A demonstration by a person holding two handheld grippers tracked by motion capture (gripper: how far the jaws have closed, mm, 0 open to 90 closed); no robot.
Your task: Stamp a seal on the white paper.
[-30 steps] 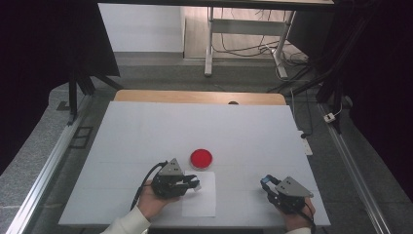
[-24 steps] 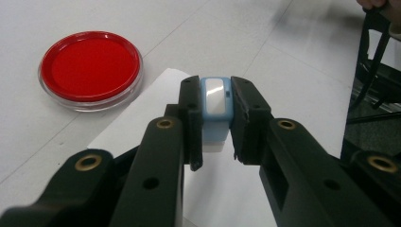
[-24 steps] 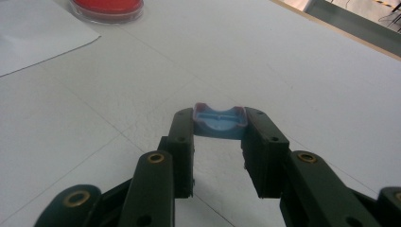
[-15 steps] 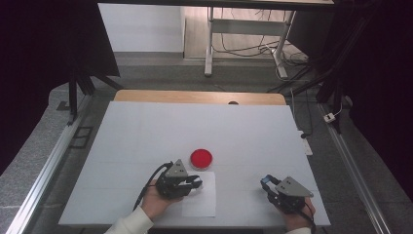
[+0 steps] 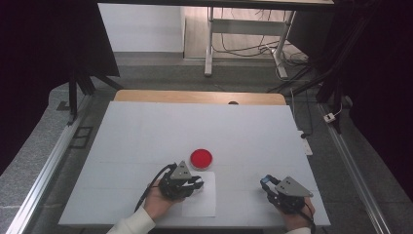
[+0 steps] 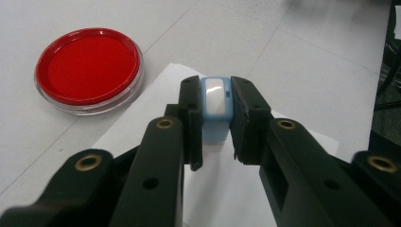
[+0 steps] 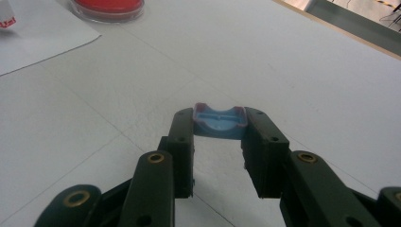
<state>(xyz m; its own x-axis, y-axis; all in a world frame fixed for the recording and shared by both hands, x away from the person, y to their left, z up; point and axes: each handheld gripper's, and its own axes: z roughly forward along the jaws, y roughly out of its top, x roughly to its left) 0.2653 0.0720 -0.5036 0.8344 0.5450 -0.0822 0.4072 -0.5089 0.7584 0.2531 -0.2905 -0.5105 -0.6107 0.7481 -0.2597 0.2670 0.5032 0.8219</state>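
A round red ink pad point(image 5: 201, 158) in a clear dish point(image 6: 89, 66) sits on the white table near the front middle. Just in front of it lies a white sheet of paper point(image 5: 200, 204). My left gripper point(image 5: 197, 183) hovers low over the paper's near-left part, shut on a small light-blue stamp point(image 6: 215, 99) with a white top. The left gripper point(image 6: 216, 90) points past the paper's far corner. My right gripper point(image 5: 266, 183) rests at the front right, and in its own view this right gripper point(image 7: 220, 118) is shut on a blue cap point(image 7: 220, 124) with a reddish rim.
The white table point(image 5: 195, 126) stretches far ahead, with a wooden strip point(image 5: 199, 96) along its back edge. Metal rails run along both sides. A red mark shows on the paper point(image 7: 28, 33) at the top left of the right gripper view.
My left gripper has shifted a little to the right, over the paper and closer to the red ink pad, with the stamp still in it. The right gripper has stayed in place.
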